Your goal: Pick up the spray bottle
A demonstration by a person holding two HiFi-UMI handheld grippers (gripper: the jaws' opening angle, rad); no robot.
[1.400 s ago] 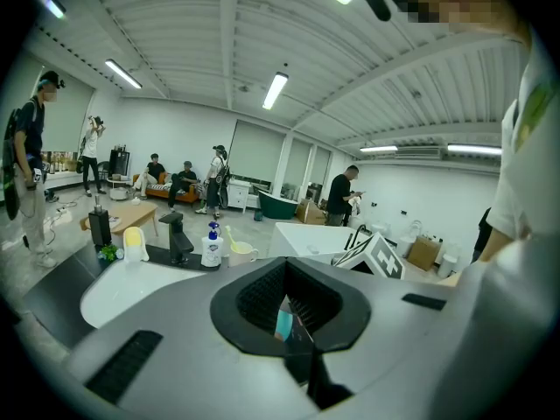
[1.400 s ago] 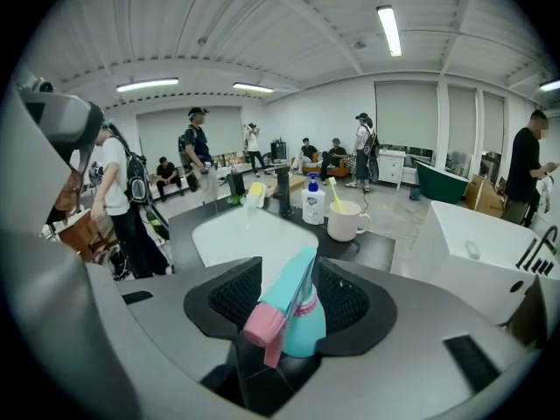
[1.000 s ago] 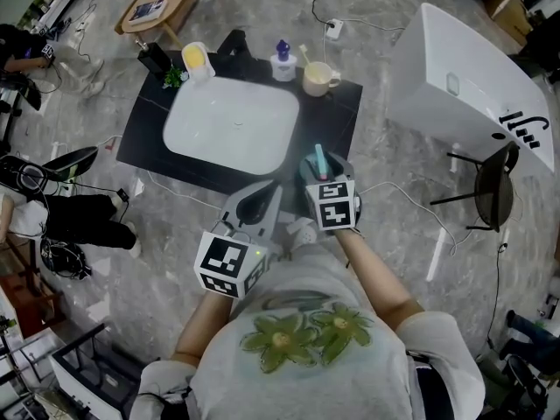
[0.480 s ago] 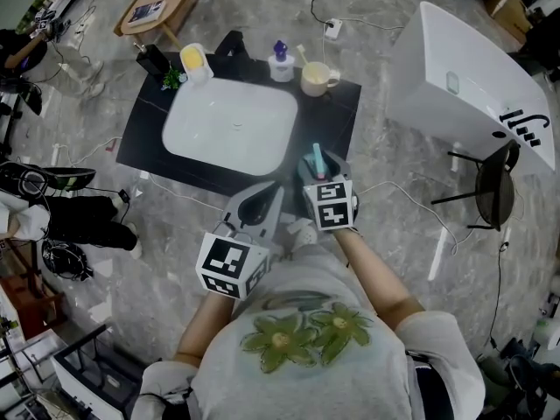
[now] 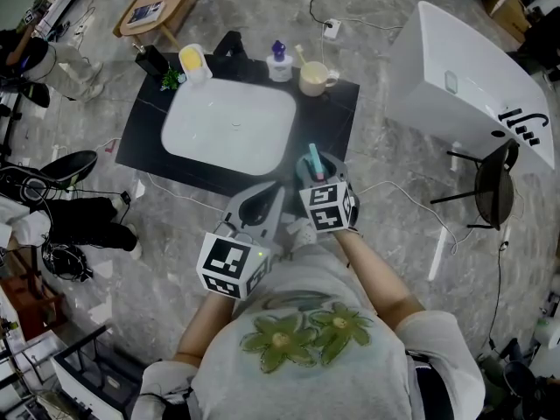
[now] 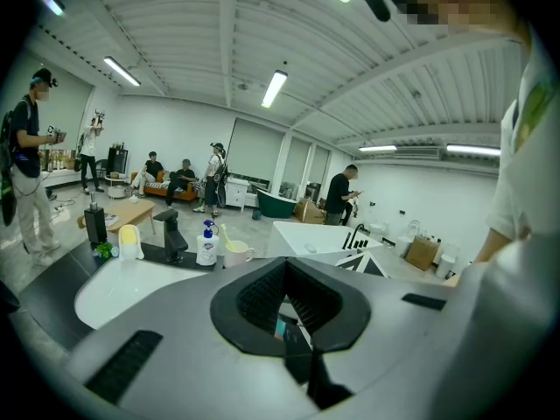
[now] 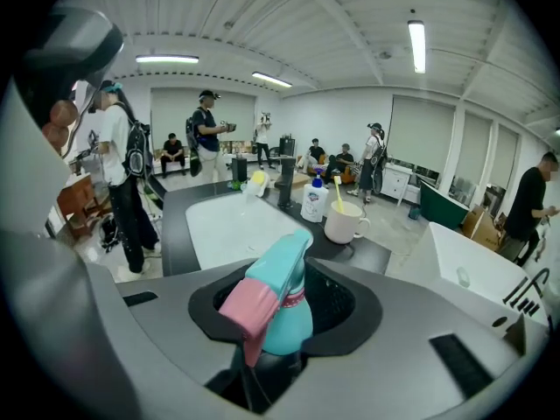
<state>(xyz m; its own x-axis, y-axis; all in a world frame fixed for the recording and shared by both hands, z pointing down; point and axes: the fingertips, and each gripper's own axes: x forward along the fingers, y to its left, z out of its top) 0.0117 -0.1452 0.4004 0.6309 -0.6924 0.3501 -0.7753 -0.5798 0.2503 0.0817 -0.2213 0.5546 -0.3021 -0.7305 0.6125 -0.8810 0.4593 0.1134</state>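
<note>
- Bottle [image 7: 282,309], at sink's [image 5: 232,125] 4 o'clock, sits clamped in right gripper [image 5: 317,166], whose jaws have just been closing.
- Left gripper [image 5: 276,189]: tips together, empty.
- Lift apparently remains.

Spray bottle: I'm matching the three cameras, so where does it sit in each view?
Head view: spray bottle right of centre, at the black counter's near edge.
Left gripper view: only a teal sliver low at centre, probably it.
Right gripper view: large, bottom centre.
Shared landmark: the cream mug.
</note>
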